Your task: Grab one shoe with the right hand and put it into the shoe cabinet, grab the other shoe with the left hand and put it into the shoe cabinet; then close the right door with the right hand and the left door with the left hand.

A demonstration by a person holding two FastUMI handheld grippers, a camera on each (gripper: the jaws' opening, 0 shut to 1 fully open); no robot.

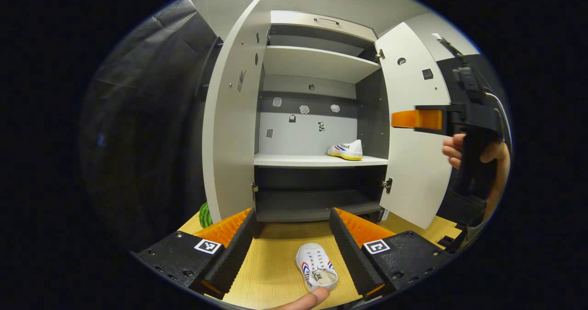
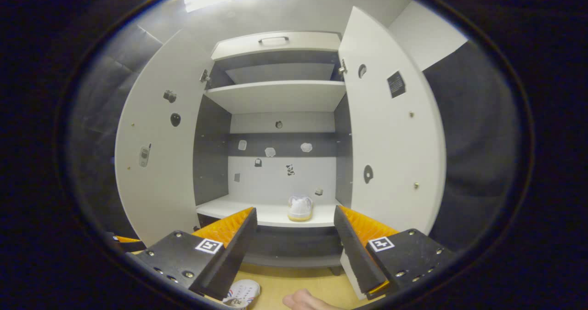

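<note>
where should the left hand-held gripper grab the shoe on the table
Grip the shoe across its middle, one finger on each long side, coming down from above. It lies upright on the table with its toe pointing toward the cabinet, in line with the open left hand-held gripper, so the narrow width fits between the fingers. That is a judgement from its pose.

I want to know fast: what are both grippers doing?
Left gripper: open, empty, above the shoe on the table.
Right gripper: open, empty.
</note>
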